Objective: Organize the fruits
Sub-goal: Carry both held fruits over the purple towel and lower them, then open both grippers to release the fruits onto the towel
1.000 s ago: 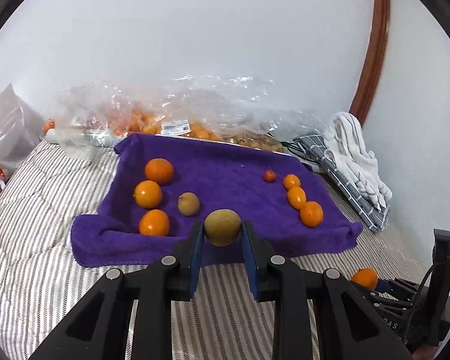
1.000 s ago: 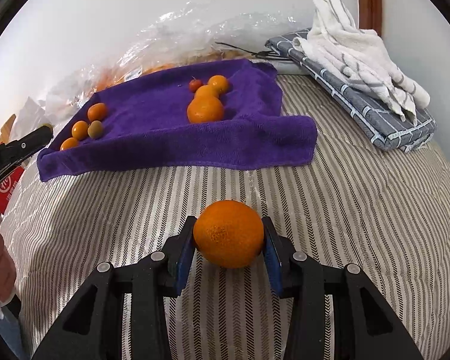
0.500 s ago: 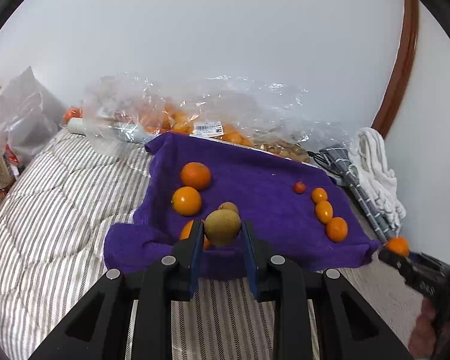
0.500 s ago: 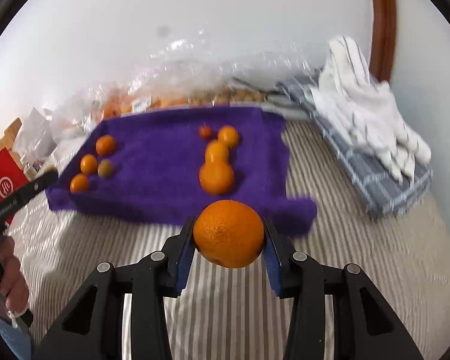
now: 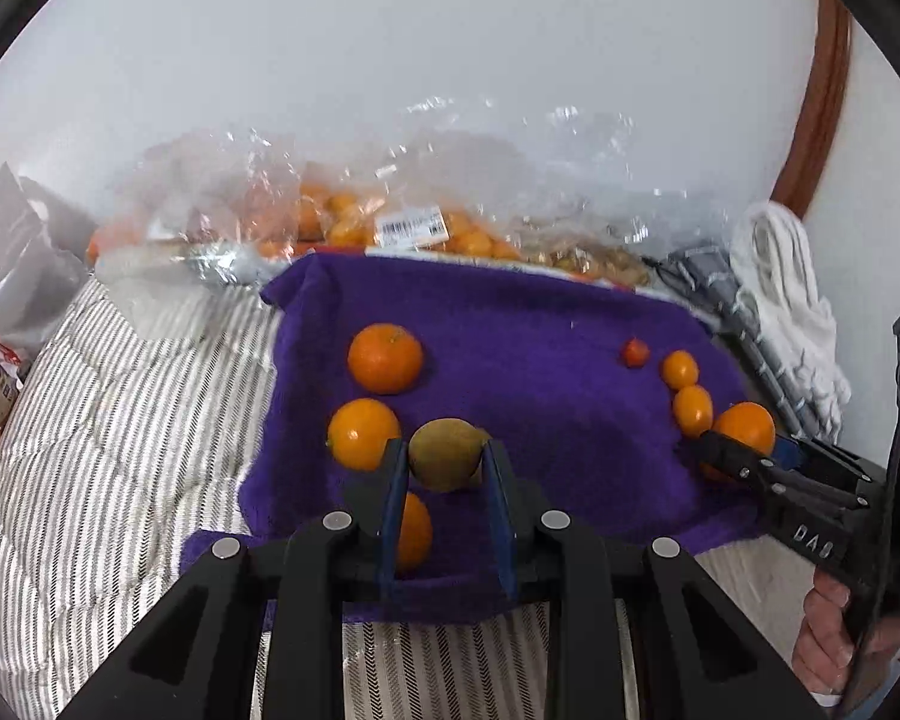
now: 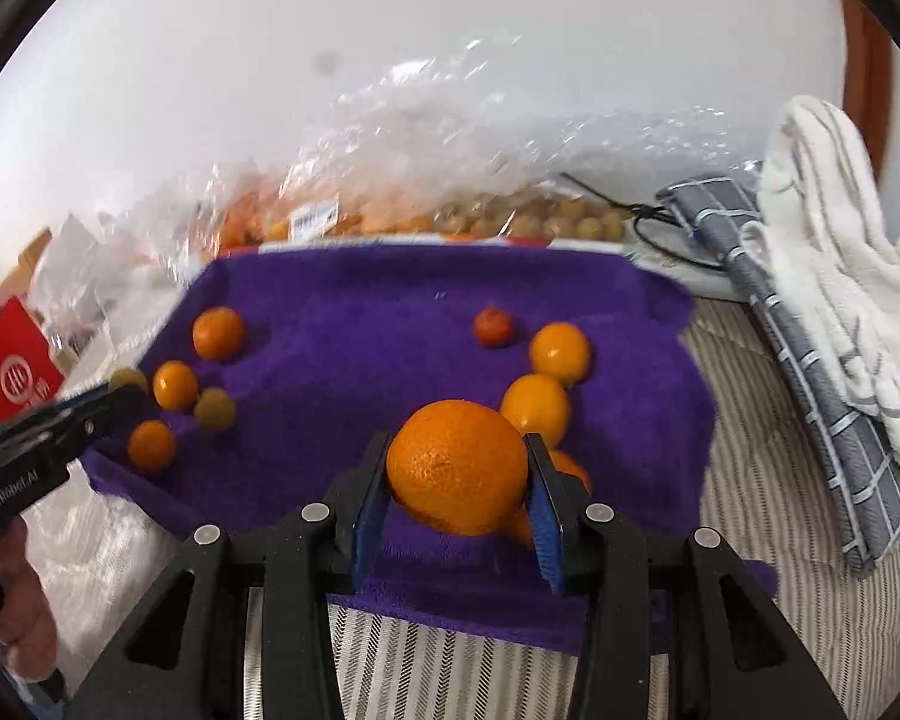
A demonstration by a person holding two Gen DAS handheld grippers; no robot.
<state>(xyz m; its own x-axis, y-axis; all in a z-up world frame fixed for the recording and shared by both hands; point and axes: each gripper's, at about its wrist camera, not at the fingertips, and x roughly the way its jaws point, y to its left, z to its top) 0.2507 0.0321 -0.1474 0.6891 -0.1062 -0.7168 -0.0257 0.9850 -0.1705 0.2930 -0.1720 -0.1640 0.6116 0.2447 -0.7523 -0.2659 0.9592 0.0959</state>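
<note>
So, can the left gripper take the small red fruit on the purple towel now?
Probably not: the left gripper already holds a green-brown round fruit, so the small red fruit must wait.

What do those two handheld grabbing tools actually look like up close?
Both are matte black plastic with angular, cut-out bodies and round silver screw heads. The left gripper and the right gripper each end in two flat jaws lined with blue ribbed pads. White lettering runs along their sides, reading "DAS" on one and "GenRobot.AI" on the other. A bare hand grips the right one's handle; no sleeve shows.
</note>
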